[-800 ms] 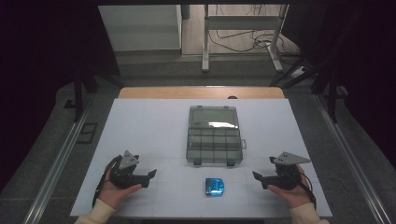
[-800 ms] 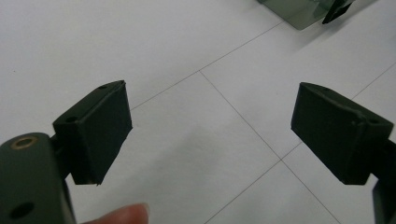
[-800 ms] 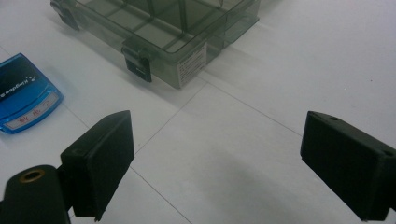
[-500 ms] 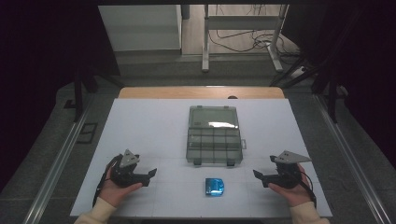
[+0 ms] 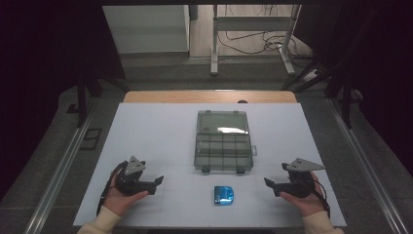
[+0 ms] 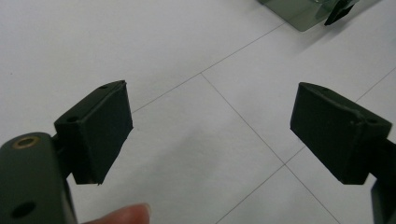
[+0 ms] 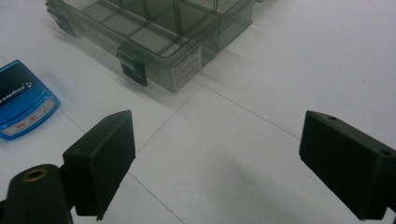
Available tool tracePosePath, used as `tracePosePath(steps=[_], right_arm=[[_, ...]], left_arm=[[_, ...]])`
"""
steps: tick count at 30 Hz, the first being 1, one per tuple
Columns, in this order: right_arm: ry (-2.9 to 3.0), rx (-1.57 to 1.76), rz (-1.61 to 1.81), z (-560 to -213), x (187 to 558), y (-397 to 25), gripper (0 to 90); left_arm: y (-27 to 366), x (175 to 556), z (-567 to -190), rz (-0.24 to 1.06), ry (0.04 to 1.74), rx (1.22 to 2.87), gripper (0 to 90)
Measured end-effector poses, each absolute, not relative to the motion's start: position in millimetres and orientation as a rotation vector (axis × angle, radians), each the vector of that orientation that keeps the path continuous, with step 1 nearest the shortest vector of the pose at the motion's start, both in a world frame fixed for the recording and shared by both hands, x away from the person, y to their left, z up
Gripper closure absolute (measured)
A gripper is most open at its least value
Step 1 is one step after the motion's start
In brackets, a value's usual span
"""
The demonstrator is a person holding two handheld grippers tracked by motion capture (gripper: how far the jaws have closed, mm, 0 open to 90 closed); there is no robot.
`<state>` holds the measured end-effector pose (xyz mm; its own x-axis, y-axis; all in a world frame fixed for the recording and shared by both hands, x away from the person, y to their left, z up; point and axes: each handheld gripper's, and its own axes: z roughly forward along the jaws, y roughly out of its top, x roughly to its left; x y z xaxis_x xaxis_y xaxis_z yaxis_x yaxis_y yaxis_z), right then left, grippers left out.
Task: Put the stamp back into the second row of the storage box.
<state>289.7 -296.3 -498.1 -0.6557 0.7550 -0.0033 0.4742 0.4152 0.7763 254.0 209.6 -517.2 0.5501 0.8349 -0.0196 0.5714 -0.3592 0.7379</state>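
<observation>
On the left, left gripper (image 5: 157,183): jaws spread wide, nothing between them, just hovering low over bare white table (image 5: 160,131). I can see a corner of the box at the top of its own view.

Middle, blue packet (image 5: 223,194): small flat blue thing with a label, lying on the table near the front edge, just in front of the box and between my two grippers. Looks thin and slick, so I'd say it's going to be fiddly to pinch off a flat surface.

Middle back, organiser box (image 5: 223,141): smoky see-through plastic, lid flipped open toward the far side, divided into little compartments that look empty as far as I can tell. Two latches on the near wall.

On the right, right gripper (image 5: 268,184): also wide open and holding nothing, pointing in toward the packet and box.

My plan for the grab: come in low and level with the right one, straddle the packet's short edges, close slowly so it doesn't skate away. Left can steady the box if needed.
</observation>
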Motion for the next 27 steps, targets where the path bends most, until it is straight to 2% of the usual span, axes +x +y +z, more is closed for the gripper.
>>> tracePosePath(steps=[11, 27], right_arm=[[2.331, 1.033, 1.122, -494, 291, -292, 13.4], [2.487, 0.802, 1.166, -467, 292, -251, 16.0]], left_arm=[[210, 252, -514, 0.462, 1.119, 2.072, 13.0], [208, 255, -516, 0.459, 1.111, 2.085, 13.1]])
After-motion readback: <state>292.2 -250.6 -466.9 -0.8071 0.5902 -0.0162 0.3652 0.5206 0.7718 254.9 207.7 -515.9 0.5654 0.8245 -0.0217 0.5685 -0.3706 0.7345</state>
